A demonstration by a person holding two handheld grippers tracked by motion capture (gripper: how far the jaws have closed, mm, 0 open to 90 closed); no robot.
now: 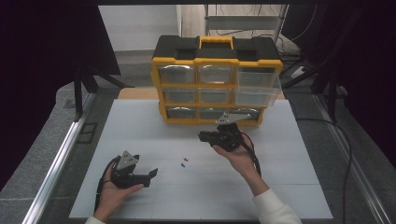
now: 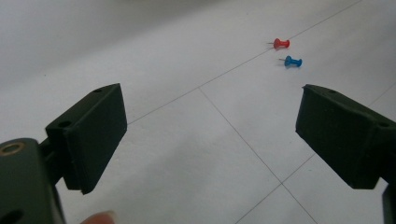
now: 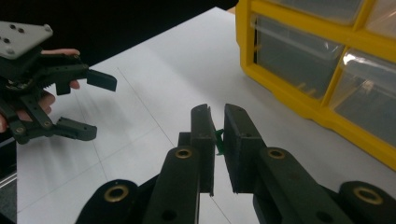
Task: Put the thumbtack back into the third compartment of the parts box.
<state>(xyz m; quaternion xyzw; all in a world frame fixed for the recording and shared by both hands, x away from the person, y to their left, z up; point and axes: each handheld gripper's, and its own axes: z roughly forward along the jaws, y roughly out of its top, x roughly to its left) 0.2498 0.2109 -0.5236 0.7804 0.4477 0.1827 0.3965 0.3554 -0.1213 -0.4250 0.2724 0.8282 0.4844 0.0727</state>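
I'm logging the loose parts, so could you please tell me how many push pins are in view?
3: a red pin and a blue pin lie close together on the table; a green pin sits clamped in the right gripper. The drawers may hide more.

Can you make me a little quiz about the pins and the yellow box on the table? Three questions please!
1. True or false: the left hand-held gripper is squeezing the red pushpin.
2. What small thing is pinched in the right hand-held gripper? A) a green pushpin B) a coin C) a key
3. Fill in: the red pushpin lies on the white table right next to a ____ pushpin.

Key
1. False. Its jaws are wide open and the pin lies farther off on the table.
2. A. Something small and green, most likely a pushpin, shows between the nearly closed jaws, near the yellow drawer organizer.
3. Blue.
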